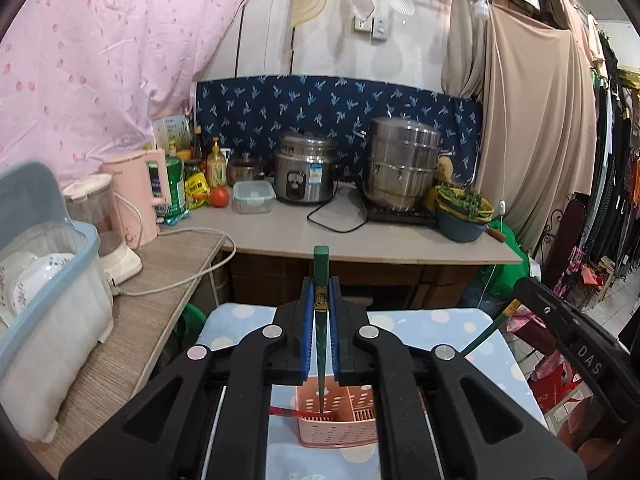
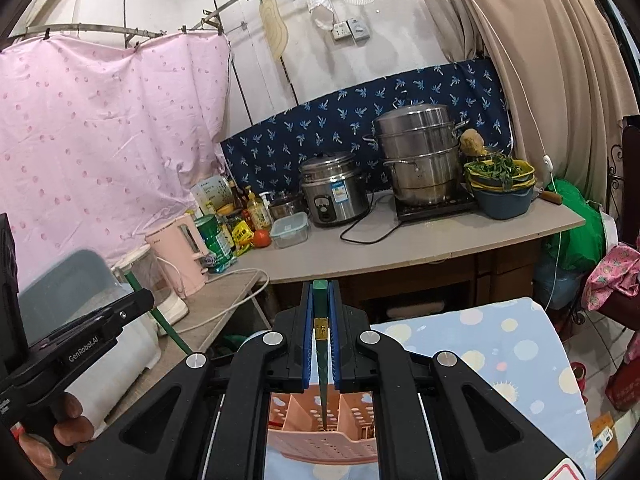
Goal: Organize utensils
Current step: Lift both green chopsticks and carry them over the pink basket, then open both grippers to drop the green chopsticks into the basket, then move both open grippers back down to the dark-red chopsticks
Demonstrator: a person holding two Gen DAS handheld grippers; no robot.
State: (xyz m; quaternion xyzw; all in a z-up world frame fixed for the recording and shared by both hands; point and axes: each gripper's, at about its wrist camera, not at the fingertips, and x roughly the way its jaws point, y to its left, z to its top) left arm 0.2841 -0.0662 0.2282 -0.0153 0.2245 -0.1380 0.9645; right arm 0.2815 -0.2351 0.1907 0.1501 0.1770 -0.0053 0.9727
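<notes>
Each gripper is clamped on a green chopstick: the left gripper [image 1: 321,308] on one chopstick [image 1: 321,280], the right gripper [image 2: 321,320] on the other [image 2: 321,304]. Both tips hang over the pink caddy [image 1: 340,420] at six o'clock. The step looks like the drop-in; next, lower each tip into a compartment, then release.

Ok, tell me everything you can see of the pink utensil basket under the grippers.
The pink basket looks like plastic, with round holes through its walls and upright dividers splitting it into compartments. It stands upright on the blue dotted tablecloth, below both grippers. A red stick juts out over its left rim. The green chopstick in the left gripper points down at it; whether the tip touches it is unclear.
</notes>
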